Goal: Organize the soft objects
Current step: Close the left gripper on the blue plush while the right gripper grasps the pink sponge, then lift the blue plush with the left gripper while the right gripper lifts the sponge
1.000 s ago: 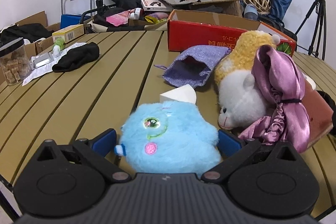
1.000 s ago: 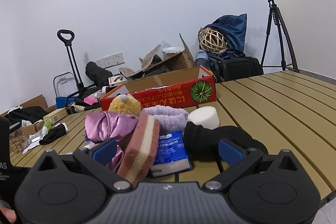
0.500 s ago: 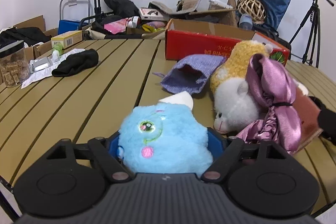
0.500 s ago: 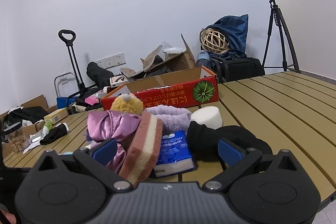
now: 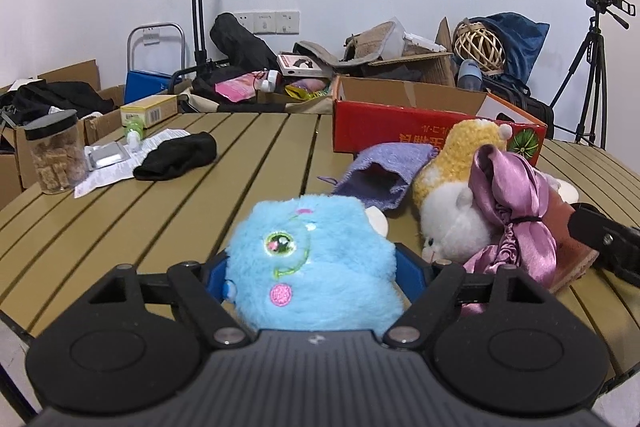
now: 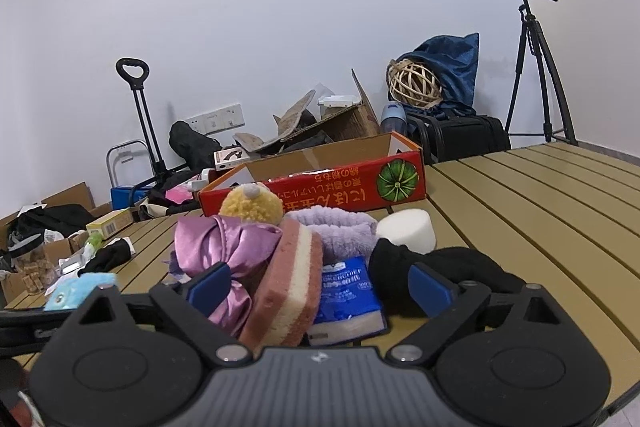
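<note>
Left wrist view: the left gripper [image 5: 312, 277] has its blue fingers [image 5: 214, 277] pinching a fluffy sky-blue plush toy [image 5: 312, 263] from both sides, close above the tan slatted table [image 5: 120, 227]. Just right of it lies a white-and-yellow plush animal [image 5: 452, 211] with a shiny pink satin bow [image 5: 512, 215] draped over it. A lilac knitted pouch [image 5: 380, 171] lies beyond, and a red cardboard box [image 5: 420, 131] stands farther back. Far left rests a black glove [image 5: 176, 157].

Right wrist view: the right gripper [image 6: 320, 287] has been closing its spread fingers [image 6: 434, 291], which stand either side of a pink-and-cream layered sponge [image 6: 288, 291] and a blue tissue pack [image 6: 346, 295] without pressing them. A black knit cloth [image 6: 448, 267] lies at the right, a white foam cylinder [image 6: 406, 229] behind.
</note>
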Motion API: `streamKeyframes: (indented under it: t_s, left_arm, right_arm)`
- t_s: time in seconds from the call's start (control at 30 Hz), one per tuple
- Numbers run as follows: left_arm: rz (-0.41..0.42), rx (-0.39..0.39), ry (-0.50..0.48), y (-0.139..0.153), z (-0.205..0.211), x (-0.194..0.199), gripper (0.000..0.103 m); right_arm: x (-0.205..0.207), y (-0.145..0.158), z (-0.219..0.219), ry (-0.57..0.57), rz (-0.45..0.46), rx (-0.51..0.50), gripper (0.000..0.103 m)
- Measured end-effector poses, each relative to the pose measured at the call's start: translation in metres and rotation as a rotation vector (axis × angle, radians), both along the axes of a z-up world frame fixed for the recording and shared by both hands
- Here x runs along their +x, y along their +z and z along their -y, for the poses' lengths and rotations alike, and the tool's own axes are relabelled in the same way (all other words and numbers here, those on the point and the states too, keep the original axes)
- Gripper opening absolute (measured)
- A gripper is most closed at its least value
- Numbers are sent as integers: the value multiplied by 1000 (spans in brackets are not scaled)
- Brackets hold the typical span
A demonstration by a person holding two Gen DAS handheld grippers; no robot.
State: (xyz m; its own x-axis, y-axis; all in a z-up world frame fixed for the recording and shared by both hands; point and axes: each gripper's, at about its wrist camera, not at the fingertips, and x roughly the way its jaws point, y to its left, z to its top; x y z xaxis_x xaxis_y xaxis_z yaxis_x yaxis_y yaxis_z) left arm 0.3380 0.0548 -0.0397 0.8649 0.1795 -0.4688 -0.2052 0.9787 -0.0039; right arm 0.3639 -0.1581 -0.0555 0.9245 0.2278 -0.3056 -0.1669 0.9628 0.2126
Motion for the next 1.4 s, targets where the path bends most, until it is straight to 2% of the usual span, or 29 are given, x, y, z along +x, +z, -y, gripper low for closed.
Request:
streamKeyframes:
  t_s: [0.13,0.2,0.27,0.33,0.4,0.47,0.67,0.77,1.4]
  left_arm:
    - [7,10,1,1,-4,-8,81]
    - [9,15,2,2,-7,-12,81]
    - [10,16,4,3,-10,-15,81]
    - [12,16,8,3,-13,-17,81]
    - [14,18,12,4,-16,-19,81]
    - [16,17,15,4,-18,-20,81]
    - [23,13,23,6,-22,-23,81]
    - [27,14,20,6,-20,-25,81]
    - [54,13,12,10,-20,-33,81]
  right_arm:
    - [8,1,-7,23,8,-30,78]
    - [13,1,-11,39,-2,-41,66]
    - [18,-1,-14,50,-22,-43,60]
    - [21,-4,-16,48,-30,-48,60]
    - [25,-7,-18,52,-39,-50,55]
    - [30,-9,-16,76,-62,-21,50]
    - [38,-14,-14,109,-98,44,46]
    - [37,-14,-13,130,-97,57,37]
    - [4,12,1,91,35,68,35]
